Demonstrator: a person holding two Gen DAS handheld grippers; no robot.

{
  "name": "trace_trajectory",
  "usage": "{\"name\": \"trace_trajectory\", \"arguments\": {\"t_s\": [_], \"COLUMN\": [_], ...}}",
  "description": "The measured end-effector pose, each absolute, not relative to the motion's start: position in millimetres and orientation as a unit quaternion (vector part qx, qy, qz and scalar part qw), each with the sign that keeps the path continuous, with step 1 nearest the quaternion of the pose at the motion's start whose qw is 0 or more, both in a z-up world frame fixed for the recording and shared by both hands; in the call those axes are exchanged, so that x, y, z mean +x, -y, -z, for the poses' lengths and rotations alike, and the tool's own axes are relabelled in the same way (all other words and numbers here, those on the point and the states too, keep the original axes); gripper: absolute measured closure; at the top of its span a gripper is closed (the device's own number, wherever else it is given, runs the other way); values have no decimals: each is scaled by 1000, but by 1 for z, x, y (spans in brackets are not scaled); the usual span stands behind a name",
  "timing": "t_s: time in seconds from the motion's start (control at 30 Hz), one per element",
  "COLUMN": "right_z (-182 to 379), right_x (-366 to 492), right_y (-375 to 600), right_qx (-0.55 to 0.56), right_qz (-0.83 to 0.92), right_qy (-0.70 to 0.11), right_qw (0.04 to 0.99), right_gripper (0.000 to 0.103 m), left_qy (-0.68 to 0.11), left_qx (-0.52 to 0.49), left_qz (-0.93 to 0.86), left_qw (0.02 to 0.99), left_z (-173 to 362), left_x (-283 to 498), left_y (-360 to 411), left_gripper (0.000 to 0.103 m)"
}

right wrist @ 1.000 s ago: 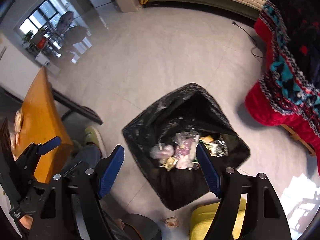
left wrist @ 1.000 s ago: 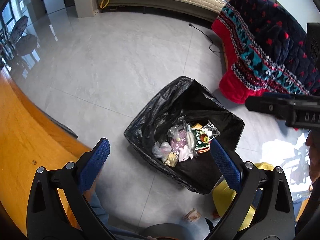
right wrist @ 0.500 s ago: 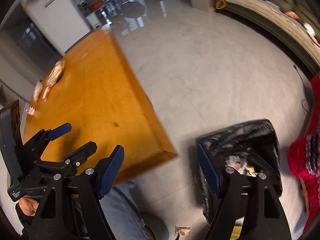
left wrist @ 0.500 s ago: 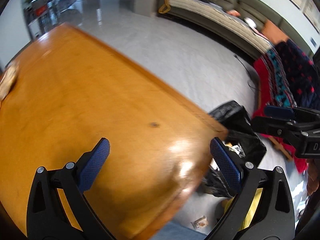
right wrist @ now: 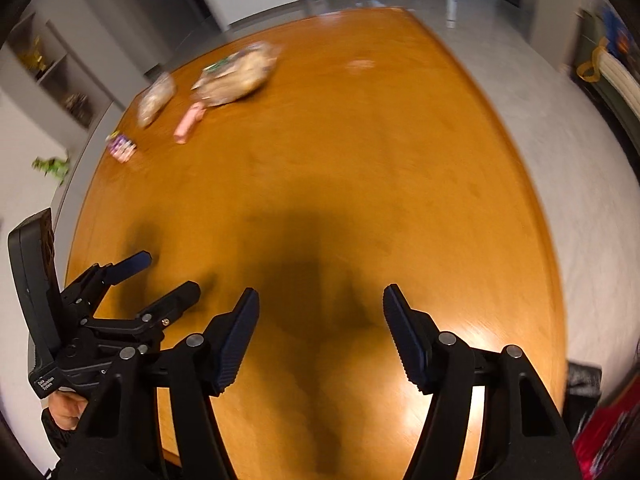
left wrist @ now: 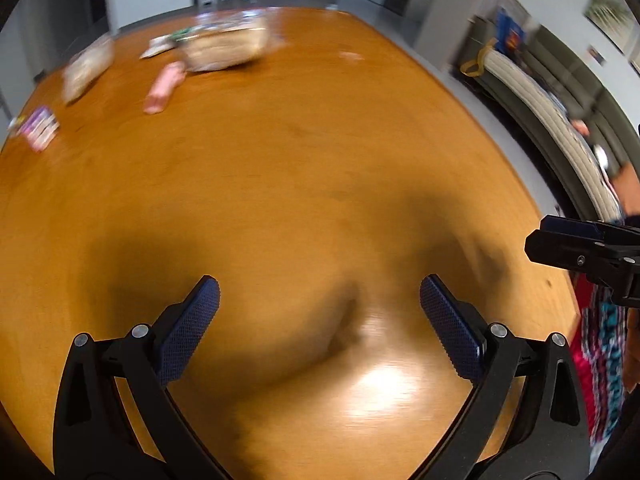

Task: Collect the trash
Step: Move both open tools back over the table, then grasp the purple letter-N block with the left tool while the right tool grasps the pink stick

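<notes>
Both your tools, left tool (left wrist: 319,300) and right tool (right wrist: 320,312), gape apart, empty; right's been closing. Wrappers (right wrist: 234,74) lie at table's (right wrist: 360,168) far-left corner, left tool nearer.

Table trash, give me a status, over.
Left gripper open, empty. Right gripper open, empty, jaws just narrowing. Wrappers at table's far end. Path clear.

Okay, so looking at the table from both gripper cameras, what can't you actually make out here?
- Large clear bag: both views, motion blur hides its contents.
- Pink wrapper and purple packet: blurred and small, print unreadable.
- Small pale scrap: too smeared to identify.
- Trash bin: only a dark sliver shows in the right wrist view, cut off by the table edge.
</notes>
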State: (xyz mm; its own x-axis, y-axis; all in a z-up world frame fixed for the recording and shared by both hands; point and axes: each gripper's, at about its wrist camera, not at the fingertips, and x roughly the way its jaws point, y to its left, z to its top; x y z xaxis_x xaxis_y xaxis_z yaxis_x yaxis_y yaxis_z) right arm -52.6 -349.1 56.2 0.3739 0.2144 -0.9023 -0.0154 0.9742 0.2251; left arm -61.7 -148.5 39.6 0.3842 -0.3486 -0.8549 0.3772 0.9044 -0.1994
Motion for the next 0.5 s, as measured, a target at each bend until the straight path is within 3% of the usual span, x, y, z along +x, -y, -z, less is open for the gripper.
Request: {"name": "trace_trajectory", "arguments": {"t_s": [0.5], "right_z": [-43], "right_x": [111], "right_y": [191], "right_qx": [35], "right_qz": [-140], "right_qy": [-575], "right_qw": [805], "right_gripper": [40], "left_qy": [-504], "left_qx": [-15], "left_qz": [77], "left_qw": [860], "left_z": [-38], "left_x": [22], "left_y": [-14], "left_gripper": [6]}}
